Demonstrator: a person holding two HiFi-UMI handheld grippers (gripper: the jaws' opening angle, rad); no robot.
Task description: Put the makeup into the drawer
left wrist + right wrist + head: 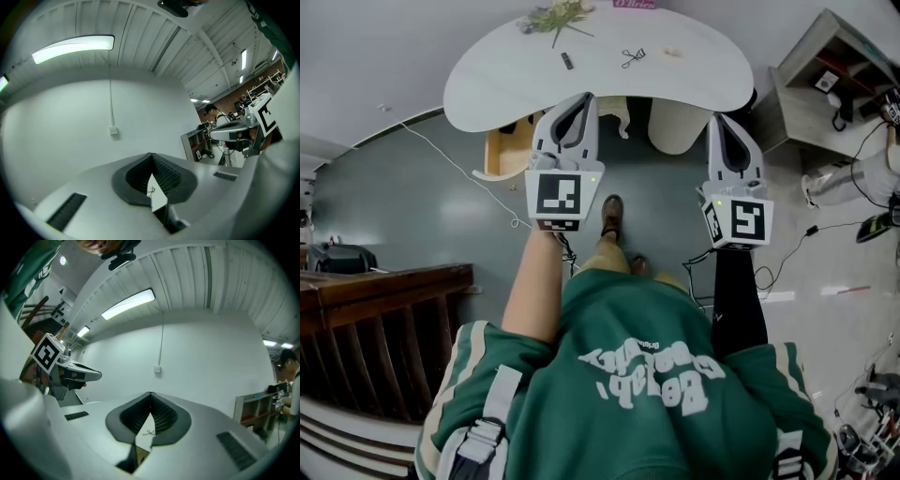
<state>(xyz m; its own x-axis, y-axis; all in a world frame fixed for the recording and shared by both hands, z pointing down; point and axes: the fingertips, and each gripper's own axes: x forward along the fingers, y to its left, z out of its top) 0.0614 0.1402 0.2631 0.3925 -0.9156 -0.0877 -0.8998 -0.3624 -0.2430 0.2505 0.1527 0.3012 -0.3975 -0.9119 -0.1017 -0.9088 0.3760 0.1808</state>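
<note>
A person in a green sweatshirt stands at a white, curved bench [694, 84], a gripper in each hand held level, short of its near edge. The left gripper [575, 101] has its jaws pressed together, the tips meeting with nothing caught between them; its own view [151, 154] shows the ribbed dark pads closing to a point. The right gripper [727, 122] is likewise closed and empty, its tips touching in its own view [150, 393].

The makeup lies on the far part of the bench, apart from both grippers: a small dark tube [567, 61] at the left, an eyelash curler [633, 58] in the middle and a small pale item [673, 52] to the right. The curler also shows through the gap below the jaws in the right gripper view [149, 432]. A leafy sprig [555, 16] sits at the far left edge.

A wooden drawer [502, 155] stands pulled out under the bench's left end, just left of the left gripper. A shelf unit [825, 103] stands at the right, a dark wooden railing [384, 319] at the near left.
</note>
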